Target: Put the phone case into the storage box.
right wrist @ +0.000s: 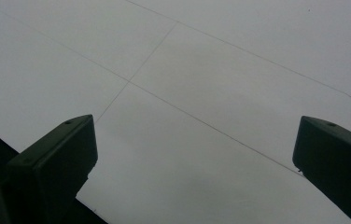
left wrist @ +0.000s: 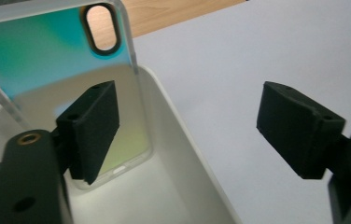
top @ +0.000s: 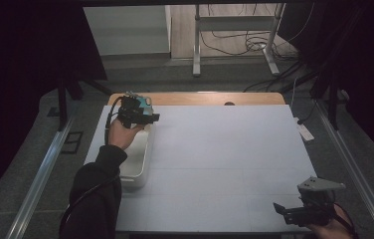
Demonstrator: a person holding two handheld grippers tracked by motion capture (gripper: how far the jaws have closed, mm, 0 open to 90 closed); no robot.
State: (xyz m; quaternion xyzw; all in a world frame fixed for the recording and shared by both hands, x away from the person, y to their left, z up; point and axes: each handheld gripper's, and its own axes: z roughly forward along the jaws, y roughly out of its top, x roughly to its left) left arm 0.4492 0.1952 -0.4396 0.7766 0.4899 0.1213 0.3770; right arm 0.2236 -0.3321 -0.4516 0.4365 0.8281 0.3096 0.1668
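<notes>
The left gripper (left wrist: 187, 126) hangs over the white bin (left wrist: 183, 154), jaws apart and clear of the iridescent phone case (left wrist: 66, 60). The case stands on end inside, leaning just beyond the left-hand pad. The right gripper (right wrist: 194, 163), also spread, rests well apart.

The case (left wrist: 47, 51) looks like clear, glossy plastic with an iridescent teal-to-yellow sheen and a smooth frosted rim. The bin (left wrist: 183, 154) under it is white plastic, smooth with a soft satin shine. The left tool (left wrist: 187, 128) has matt black plastic pads (left wrist: 92, 126), slightly grainy, with a brass-coloured metal insert on its arm. The right tool (right wrist: 194, 163) has the same dull black pads. The tabletop (top: 225, 149) is covered in a pale grey matt sheet, smooth, with fine seams; its far edge (top: 200, 98) is bare light wood
</notes>
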